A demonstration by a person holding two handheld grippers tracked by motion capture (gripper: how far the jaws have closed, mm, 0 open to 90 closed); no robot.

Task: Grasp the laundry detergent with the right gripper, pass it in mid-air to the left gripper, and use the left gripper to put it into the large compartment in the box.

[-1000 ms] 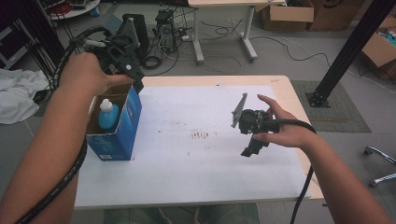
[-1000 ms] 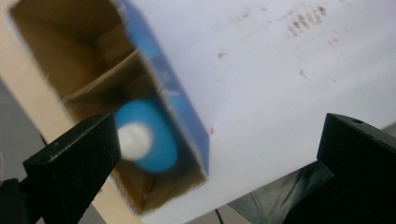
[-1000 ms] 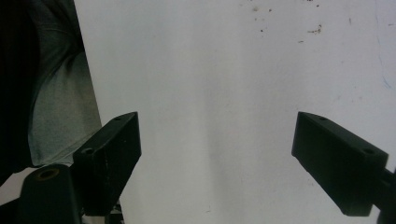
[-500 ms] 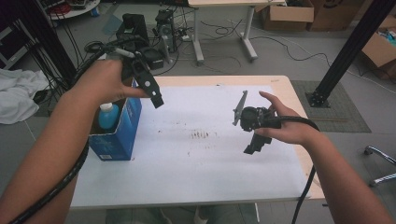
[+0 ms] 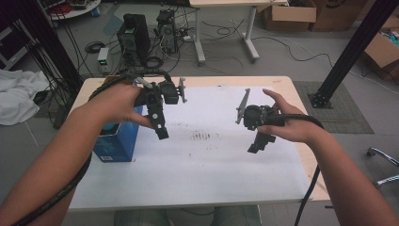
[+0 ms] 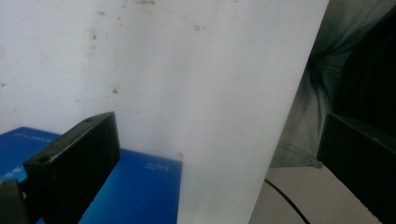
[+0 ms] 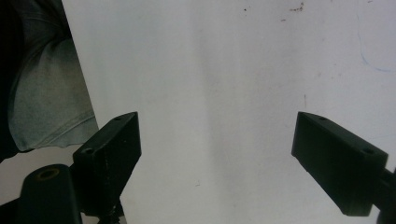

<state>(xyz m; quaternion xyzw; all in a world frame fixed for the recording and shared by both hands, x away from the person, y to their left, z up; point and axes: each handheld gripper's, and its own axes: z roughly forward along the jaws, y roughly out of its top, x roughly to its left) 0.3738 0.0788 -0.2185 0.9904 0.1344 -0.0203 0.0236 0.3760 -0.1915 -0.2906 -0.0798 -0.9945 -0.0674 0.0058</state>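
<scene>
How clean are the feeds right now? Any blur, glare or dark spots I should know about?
High view: dim, even light, soft but readable; the left gripper and blue box are clear enough. Left gripper view: jaws blurred up close, box soft, table sheet washed out. Right gripper view: sheet bright and hazy, jaws dark and slightly soft.

Both my forearms come in from the bottom, elbows bent. Left claw point(image 5: 160, 127) is gripped from above in my left hand point(image 5: 120, 101), jaws pointing down and toward me, spread wide, nothing between them. Right claw point(image 5: 259, 143) sits in my right hand point(image 5: 287, 125), angled down, jaws apart, empty.
</scene>
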